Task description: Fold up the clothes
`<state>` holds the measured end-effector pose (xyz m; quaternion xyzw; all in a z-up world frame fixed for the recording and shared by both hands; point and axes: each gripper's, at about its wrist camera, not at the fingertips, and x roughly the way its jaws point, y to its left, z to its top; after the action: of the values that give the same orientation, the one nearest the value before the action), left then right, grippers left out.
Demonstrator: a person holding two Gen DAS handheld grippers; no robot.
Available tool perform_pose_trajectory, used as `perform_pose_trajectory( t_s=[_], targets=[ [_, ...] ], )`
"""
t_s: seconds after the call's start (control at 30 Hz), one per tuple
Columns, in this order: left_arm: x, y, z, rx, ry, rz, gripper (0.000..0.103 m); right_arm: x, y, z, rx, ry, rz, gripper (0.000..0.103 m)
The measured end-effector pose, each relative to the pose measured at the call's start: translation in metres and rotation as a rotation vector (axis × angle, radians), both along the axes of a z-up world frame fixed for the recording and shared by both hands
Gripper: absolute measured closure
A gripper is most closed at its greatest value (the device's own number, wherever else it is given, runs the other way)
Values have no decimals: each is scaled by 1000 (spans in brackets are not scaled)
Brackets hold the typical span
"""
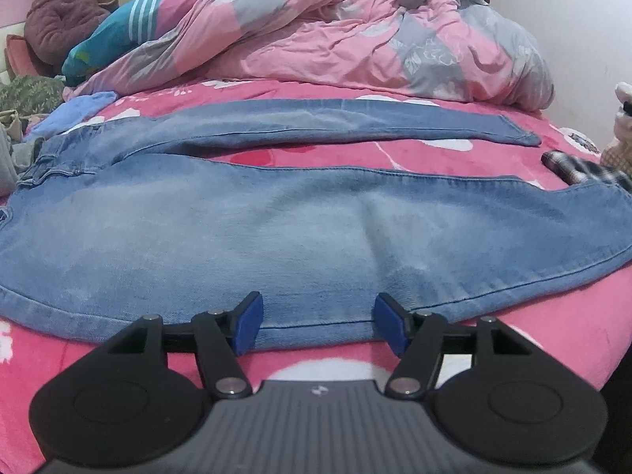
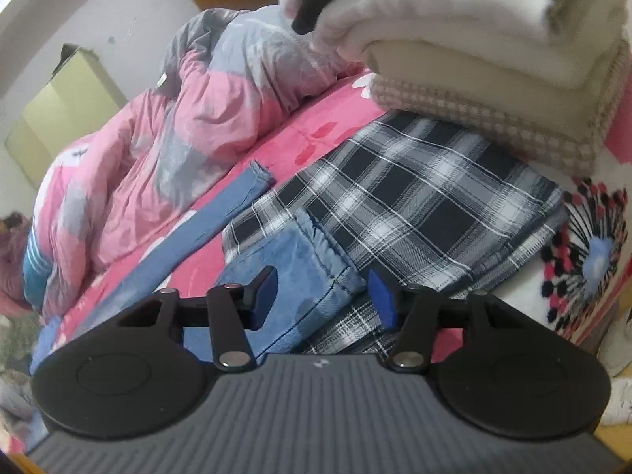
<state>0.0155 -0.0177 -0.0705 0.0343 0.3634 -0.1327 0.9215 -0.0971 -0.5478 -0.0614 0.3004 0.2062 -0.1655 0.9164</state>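
Jeans (image 1: 276,213) lie spread flat on the pink bed (image 1: 553,339), legs apart. My left gripper (image 1: 316,324) and right gripper (image 2: 322,296) both gape wide, empty, at the near leg's seam and hem (image 2: 328,252). I judge I'm lining up grasps there.

Bare pink sheet (image 1: 454,154) lies between the jeans (image 1: 276,213) legs; heaped quilt (image 1: 335,31) blocks beyond.

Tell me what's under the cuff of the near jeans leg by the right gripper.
The jeans cuff lies on a folded black-and-white plaid garment, which rests on the pink bedspread. The right gripper is open just before the cuff. Whatever is beneath the plaid stays covered.
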Motion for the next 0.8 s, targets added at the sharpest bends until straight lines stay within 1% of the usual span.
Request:
perform_pose_trajectory(
  t_s=[0.07,0.23,0.27,0.33,0.47,0.53,0.57,0.6,0.63,0.77,0.8],
  targets=[
    [1,0,0,-2,3,2,39,0,5,1,-47,2,5,89],
    [3,4,1,-26,12,1,39,-1,16,5,-163,7,19,91],
    [3,5,0,-33,13,1,39,0,13,0,-147,20,14,91],
    [3,7,0,-39,14,-3,39,1,2,-14,-50,36,-13,89],
    [2,14,4,-61,14,-2,39,-15,0,-7,-8,-32,-116,79],
    [-1,19,8,-84,9,6,39,-24,15,10,-77,-88,-154,79],
    [-1,22,10,-95,5,11,39,-25,26,18,-107,-122,-142,79],
    [-3,25,13,-106,-4,20,39,-21,41,26,-133,-156,-98,79],
    [-5,29,14,-115,-13,32,39,-12,60,32,-154,-182,-30,79],
    [-3,41,12,-100,7,103,39,61,177,29,-241,-144,438,79],
    [-1,43,11,-95,16,112,39,78,209,25,-272,-116,550,79]
  ],
)
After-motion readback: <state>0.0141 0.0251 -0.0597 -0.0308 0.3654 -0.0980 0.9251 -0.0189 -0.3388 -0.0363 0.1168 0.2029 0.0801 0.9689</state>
